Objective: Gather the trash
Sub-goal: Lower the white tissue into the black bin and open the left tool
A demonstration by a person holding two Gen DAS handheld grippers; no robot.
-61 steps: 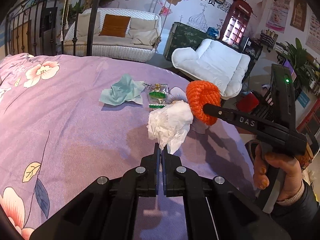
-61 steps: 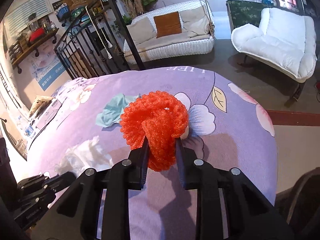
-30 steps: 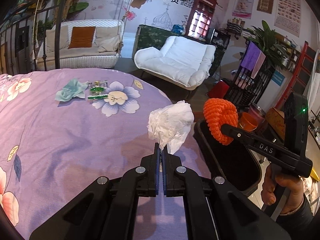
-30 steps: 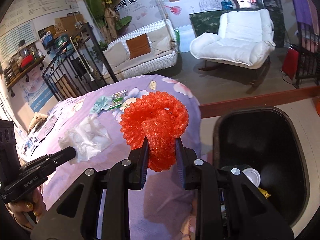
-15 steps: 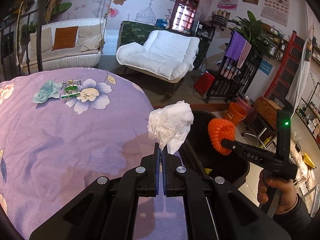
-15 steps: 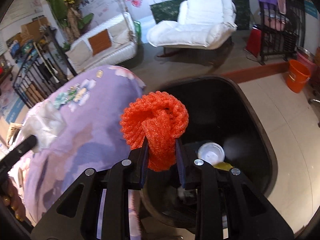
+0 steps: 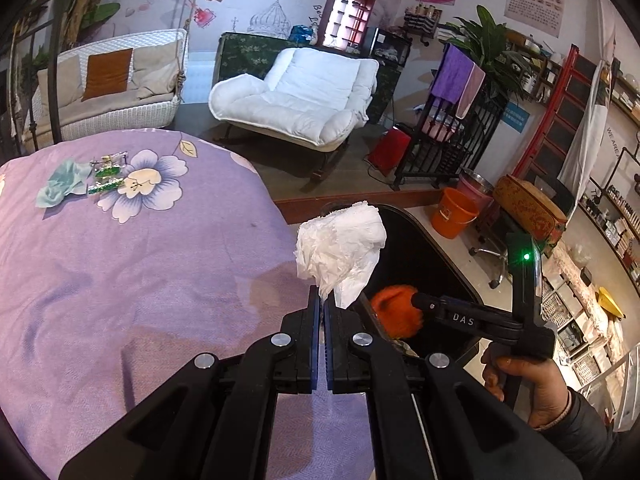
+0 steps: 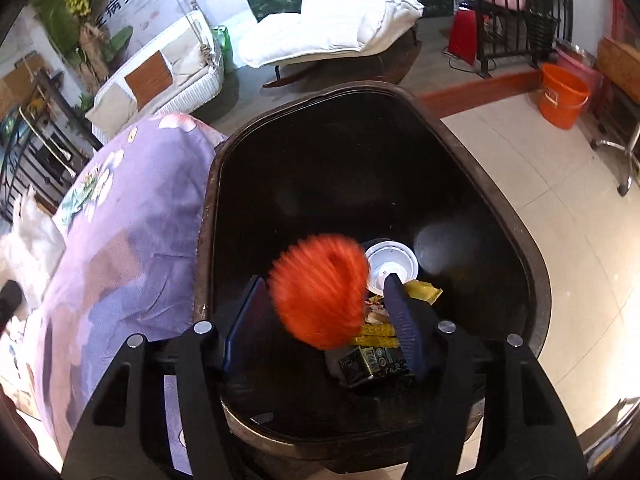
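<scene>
Orange foam netting [image 8: 320, 292] sits blurred between the parting fingers of the right gripper [image 8: 320, 312], over the open black bin [image 8: 532, 264] — neither pad presses on it. White tissue [image 7: 340, 248] is pinched in the closed left gripper [image 7: 321, 304], above the near-right edge of the purple bedspread [image 7: 120, 272], just left of the bin. Far left on the bedspread lie a teal scrap [image 7: 60, 188] and a green wrapper [image 7: 106, 178].
</scene>
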